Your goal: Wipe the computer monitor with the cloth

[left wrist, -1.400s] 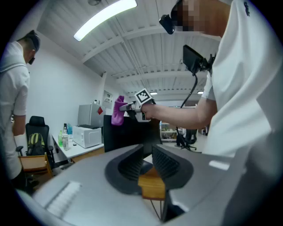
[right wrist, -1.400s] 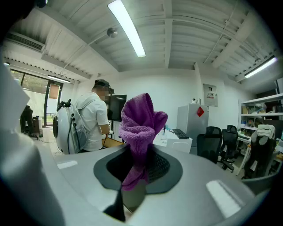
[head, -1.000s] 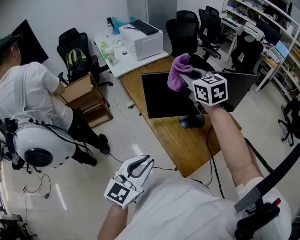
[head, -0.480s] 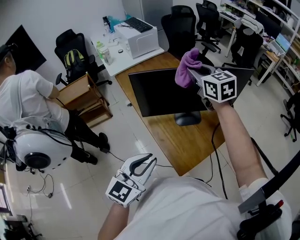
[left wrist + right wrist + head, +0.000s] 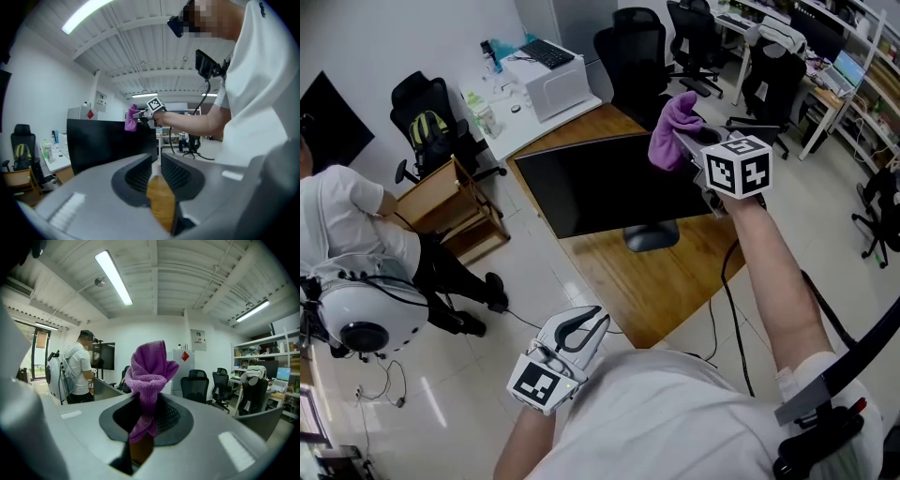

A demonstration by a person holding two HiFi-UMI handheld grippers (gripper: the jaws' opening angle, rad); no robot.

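A black monitor (image 5: pixel 600 183) stands on a wooden desk (image 5: pixel 647 281), its screen dark. My right gripper (image 5: pixel 682 139) is raised at the monitor's upper right edge and is shut on a bunched purple cloth (image 5: pixel 672 127). In the right gripper view the cloth (image 5: pixel 149 376) sticks up from between the jaws. My left gripper (image 5: pixel 581 328) hangs low near my body, off the desk's near corner, shut with nothing in it. From the left gripper view, the monitor (image 5: pixel 108 140) and the cloth (image 5: pixel 130 121) show beyond its own closed tips (image 5: pixel 158 159).
A person in a white shirt (image 5: pixel 347 225) stands at the left beside a white round device (image 5: pixel 366 314). A low wooden cabinet (image 5: pixel 450 202), a white table with a printer (image 5: pixel 546 80) and black office chairs (image 5: pixel 628 56) ring the desk. Cables hang off the desk's near side.
My head has turned, so the monitor now sits further left and fills more of the view. The right gripper still holds the cloth by the monitor's upper right. The left gripper has not moved.
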